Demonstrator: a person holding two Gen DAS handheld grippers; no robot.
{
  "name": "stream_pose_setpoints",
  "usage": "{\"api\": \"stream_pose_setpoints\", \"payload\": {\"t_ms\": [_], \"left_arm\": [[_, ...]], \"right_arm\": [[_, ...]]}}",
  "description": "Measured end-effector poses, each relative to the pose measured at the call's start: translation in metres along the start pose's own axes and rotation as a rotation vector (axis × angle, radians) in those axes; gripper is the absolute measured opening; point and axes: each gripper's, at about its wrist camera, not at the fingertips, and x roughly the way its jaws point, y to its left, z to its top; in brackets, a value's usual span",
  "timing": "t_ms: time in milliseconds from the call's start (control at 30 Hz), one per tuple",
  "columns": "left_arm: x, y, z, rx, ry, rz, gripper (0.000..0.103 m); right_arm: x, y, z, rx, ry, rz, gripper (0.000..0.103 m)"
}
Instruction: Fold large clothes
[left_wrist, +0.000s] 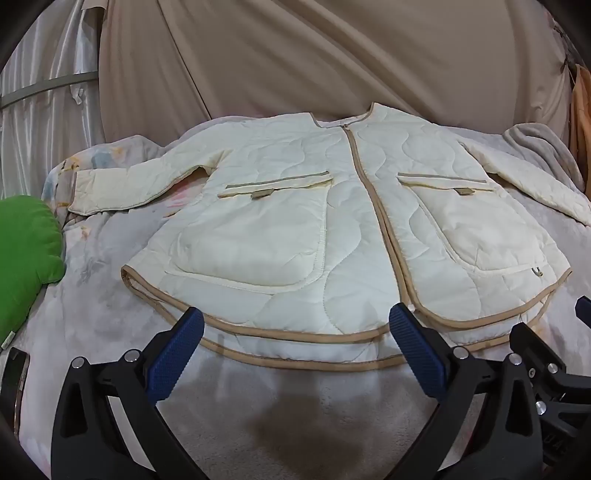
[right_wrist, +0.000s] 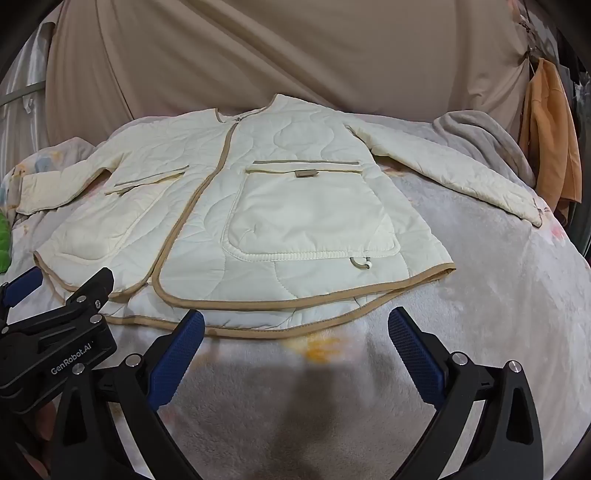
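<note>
A cream quilted jacket (left_wrist: 295, 206) with tan trim lies flat, front up and zipped, on a pale fleece blanket (left_wrist: 110, 288). Both sleeves are spread out to the sides. It also shows in the right wrist view (right_wrist: 280, 206). My left gripper (left_wrist: 295, 325) is open and empty, hovering just short of the jacket's bottom hem near the zip. My right gripper (right_wrist: 295, 328) is open and empty, just short of the hem at the jacket's right half. The left gripper's body (right_wrist: 59, 332) shows at the left of the right wrist view.
A green cushion (left_wrist: 26, 251) lies at the blanket's left edge with a dark phone-like object (left_wrist: 13, 373) below it. A grey blanket (right_wrist: 480, 144) is bunched at the back right. An orange cloth (right_wrist: 550, 136) hangs at the far right. A beige curtain (left_wrist: 314, 55) hangs behind.
</note>
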Motion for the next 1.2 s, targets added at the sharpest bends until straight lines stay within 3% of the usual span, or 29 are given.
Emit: {"api": "stream_pose_setpoints", "payload": {"t_ms": [1200], "left_arm": [[-0.0008, -0.0069, 0.0023, 0.006, -0.002, 0.002, 0.098]], "right_arm": [[-0.0009, -0.0003, -0.0004, 0.0, -0.003, 0.002, 0.098]]}}
